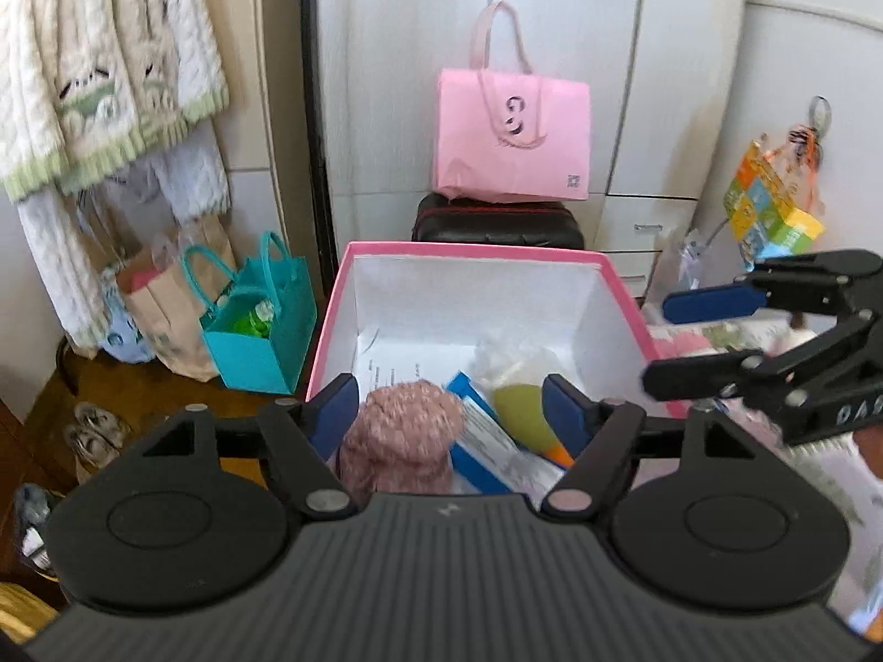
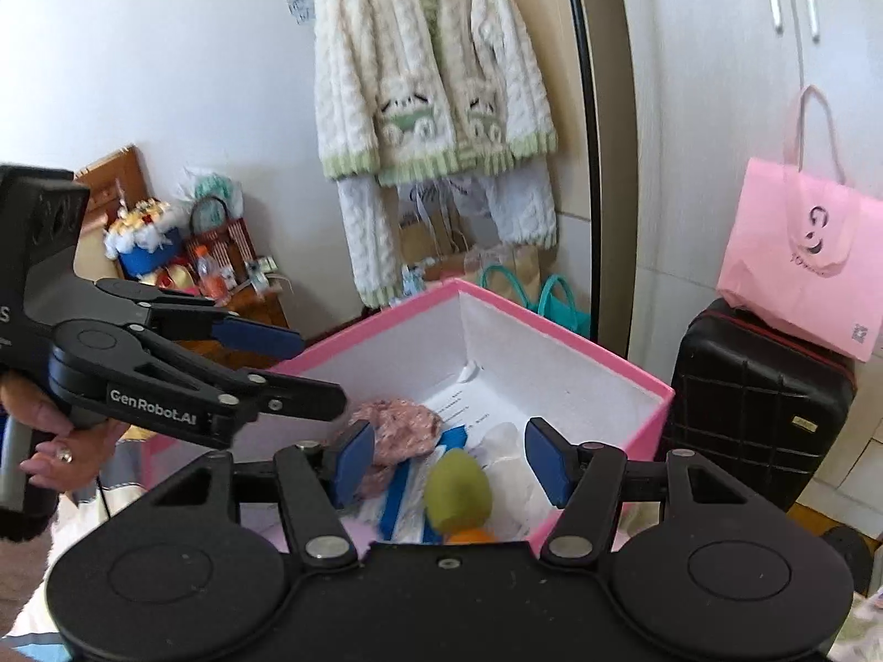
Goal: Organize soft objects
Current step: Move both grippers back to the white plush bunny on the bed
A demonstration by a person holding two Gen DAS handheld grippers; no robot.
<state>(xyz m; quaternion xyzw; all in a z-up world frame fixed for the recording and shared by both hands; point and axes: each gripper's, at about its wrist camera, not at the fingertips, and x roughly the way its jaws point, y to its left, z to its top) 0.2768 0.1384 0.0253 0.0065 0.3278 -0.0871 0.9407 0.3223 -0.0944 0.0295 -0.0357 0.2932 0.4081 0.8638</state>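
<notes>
So you have two soft things in the pink box (image 1: 618,287) already: the pink knitted hat (image 1: 400,433) on the left side and the green soft toy (image 1: 521,408) with an orange end to its right, both lying on papers and a blue-edged packet (image 1: 485,441). That looks like a good part of the job done, but you cannot see from here how many soft things are still outside. Your left gripper (image 1: 448,405) hangs over the near edge of the box with its jaws wide open and nothing in them; the hat lies below them, loose. Your right gripper (image 2: 448,458) is open and empty too, above the green toy. Around you, from left to right, are the fluffy white cardigan (image 1: 99,71) hanging up, the teal bag (image 1: 259,325) on the floor, and the pink tote bag (image 1: 510,138) on the black suitcase (image 1: 496,223). Nothing blocks the box, but your two grippers are close together over it and could bump.
</notes>
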